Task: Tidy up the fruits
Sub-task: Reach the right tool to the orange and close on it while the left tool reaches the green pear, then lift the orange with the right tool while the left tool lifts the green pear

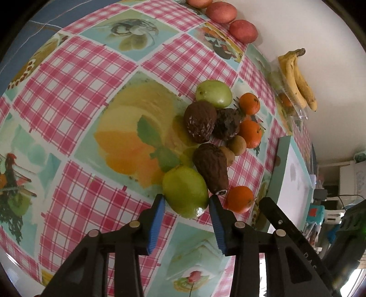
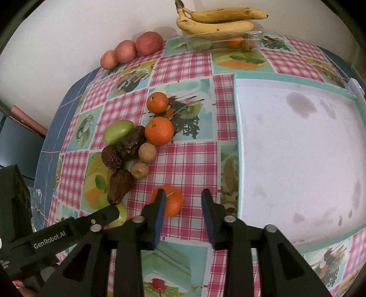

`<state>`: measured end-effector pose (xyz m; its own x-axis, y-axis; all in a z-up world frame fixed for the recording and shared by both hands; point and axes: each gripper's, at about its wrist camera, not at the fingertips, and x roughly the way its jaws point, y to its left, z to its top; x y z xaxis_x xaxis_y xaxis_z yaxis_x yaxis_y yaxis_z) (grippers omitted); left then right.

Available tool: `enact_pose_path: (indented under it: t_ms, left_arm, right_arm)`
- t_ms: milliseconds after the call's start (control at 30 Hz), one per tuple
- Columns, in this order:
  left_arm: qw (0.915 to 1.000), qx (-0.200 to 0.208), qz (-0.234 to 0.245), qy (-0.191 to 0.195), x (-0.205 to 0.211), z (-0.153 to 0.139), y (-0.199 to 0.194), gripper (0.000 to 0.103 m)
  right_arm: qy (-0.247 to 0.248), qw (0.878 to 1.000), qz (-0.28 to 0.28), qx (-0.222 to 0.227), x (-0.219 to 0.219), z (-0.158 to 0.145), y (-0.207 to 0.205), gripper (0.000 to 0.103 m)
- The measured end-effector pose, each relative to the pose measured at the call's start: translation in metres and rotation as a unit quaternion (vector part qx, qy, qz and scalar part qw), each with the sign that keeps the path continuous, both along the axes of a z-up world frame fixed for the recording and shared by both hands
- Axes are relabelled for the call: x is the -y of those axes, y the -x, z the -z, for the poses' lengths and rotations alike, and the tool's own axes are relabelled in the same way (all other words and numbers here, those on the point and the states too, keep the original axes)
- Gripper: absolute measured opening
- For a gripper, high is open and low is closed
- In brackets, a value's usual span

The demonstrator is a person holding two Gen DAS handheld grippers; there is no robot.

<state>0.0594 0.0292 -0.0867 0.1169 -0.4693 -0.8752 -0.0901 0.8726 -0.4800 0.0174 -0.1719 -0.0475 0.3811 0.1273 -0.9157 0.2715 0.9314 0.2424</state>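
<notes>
A pile of fruit lies on the checked tablecloth. My left gripper (image 1: 186, 200) is open, its blue pads on either side of the near green fruit (image 1: 185, 192), which rests on the cloth. Behind it lie three dark wrinkled avocados (image 1: 211, 166), two small brown fruits (image 1: 236, 142), a second green fruit (image 1: 213, 93) and tangerines (image 1: 250, 133). My right gripper (image 2: 183, 194) is open over the nearest tangerine (image 2: 170, 201), which sits close to its left finger and is partly hidden by it.
A white tray with a teal rim (image 2: 238, 141) lies right of the pile. Bananas (image 2: 217, 21) rest on a clear plastic box (image 2: 256, 37) by the wall, with red apples (image 2: 148, 43) to their left. The table edge curves at the left.
</notes>
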Motion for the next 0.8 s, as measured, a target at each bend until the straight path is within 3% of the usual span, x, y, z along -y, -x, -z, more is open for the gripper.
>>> enact_pose_path:
  t_ms: [267,600,667,800]
  left_arm:
    - [1.0000,0.000,-0.007,0.005,-0.011,-0.005,0.002,0.041]
    - [0.9999,-0.003,-0.013,0.009,-0.011,-0.005,0.002,0.041]
    - [0.9999,-0.003,-0.013,0.009,-0.010,-0.004,0.002,0.041]
    - [0.9999,-0.003,-0.014,0.008,-0.010,-0.005,0.002,0.041]
  right_arm:
    - [0.003,0.999,-0.039,-0.016,-0.016,0.015,-0.008,0.039]
    - [-0.036,0.998,-0.045,-0.016,-0.021,0.026,-0.009,0.039]
    - [-0.044,0.998,-0.046,-0.014,-0.022,0.026,-0.009,0.034]
    - [-0.041,0.998,-0.034,-0.013,-0.017,0.024,-0.008,0.034]
